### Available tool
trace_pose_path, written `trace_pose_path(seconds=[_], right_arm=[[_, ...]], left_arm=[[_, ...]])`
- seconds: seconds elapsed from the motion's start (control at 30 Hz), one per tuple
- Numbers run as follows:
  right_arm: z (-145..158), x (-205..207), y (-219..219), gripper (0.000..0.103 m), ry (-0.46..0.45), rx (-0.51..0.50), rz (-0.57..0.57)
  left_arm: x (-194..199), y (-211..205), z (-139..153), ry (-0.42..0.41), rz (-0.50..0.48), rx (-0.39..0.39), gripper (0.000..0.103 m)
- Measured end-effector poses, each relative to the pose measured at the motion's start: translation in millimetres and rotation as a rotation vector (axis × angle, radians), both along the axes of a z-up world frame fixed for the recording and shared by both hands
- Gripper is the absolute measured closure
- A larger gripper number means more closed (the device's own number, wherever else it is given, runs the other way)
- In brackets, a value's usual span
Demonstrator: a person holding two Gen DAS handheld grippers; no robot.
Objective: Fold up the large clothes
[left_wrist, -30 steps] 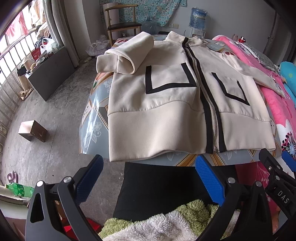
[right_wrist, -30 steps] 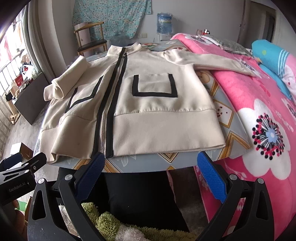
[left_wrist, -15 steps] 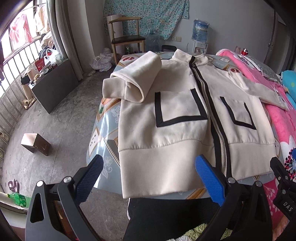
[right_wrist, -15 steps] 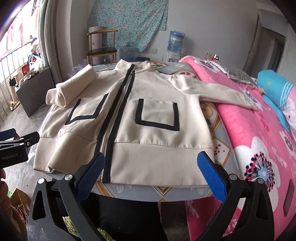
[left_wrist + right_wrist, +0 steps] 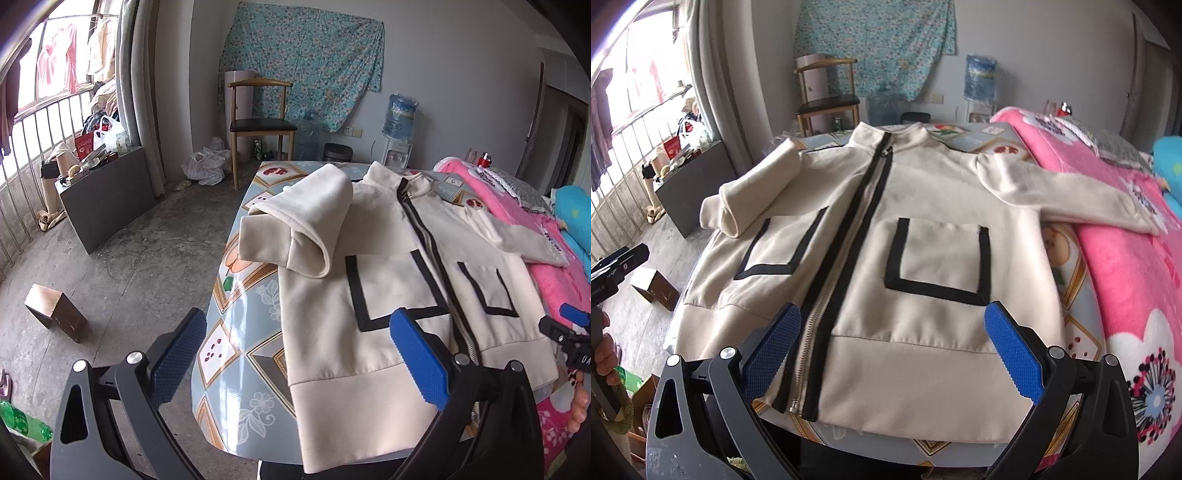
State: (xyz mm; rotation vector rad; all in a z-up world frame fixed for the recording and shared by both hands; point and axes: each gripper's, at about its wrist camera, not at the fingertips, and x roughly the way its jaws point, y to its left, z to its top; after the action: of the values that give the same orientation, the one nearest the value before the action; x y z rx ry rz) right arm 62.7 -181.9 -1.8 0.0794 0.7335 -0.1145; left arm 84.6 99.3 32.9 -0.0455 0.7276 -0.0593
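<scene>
Grey concrete floor and a pale wall hung with a floral cloth (image 5: 306, 62) frame the patterned table (image 5: 236, 343), where the cream jacket (image 5: 916, 280) lies front up, zipped, collar toward the far wall. Its hem reaches the near table edge, and in both views the gripper frames cut off the lowest part of that hem. The left gripper (image 5: 295, 365) hangs above the jacket's left hem corner and the bare tabletop, its blue pads spread wide with nothing between them. The right gripper (image 5: 894, 349) hovers over the lower front by the zipper (image 5: 827, 291), jaws likewise spread and empty.

Only the left wrist view shows the open cuff of the folded sleeve (image 5: 295, 229) lying on the jacket's shoulder, plus a small box (image 5: 55, 312) on the floor and the wooden chair (image 5: 260, 122) in full. The right wrist view shows the other sleeve (image 5: 1071, 195) stretched out onto the pink blanket (image 5: 1126, 280); its cuff end is blurred. Each view catches just a sliver of the opposite gripper at its edge, too little to read its jaws there
</scene>
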Motion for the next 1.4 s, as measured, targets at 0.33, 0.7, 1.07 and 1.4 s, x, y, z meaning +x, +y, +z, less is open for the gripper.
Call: trace_pose_path(seconds=[0.33,0.7,1.07,1.4], right_arm=[[-41.3,-34.1,-84.8,0.007,0.149,0.008,-0.208],[-60.8,-36.3,-124.1,0.032,0.201,0.13,-0.265],[-73.0,-47.4,-113.5,0.087,0.241,0.089,-0.244],[-27.8,-65.2,-132.4,0.099,0.164,0.052,-0.269]], left_arm=[[16.2,-16.6,-60.1,0.168,-0.133,-0.059,0.005],[17.7,-19.1,-90.0,0.299,-0.131,0.001,0.048],[16.9,-22.2,-86.6,0.326,-0.092,0.031,0.066],[10.2,-27.2,-61.6,0.278,-0.123,0.092,0.088]])
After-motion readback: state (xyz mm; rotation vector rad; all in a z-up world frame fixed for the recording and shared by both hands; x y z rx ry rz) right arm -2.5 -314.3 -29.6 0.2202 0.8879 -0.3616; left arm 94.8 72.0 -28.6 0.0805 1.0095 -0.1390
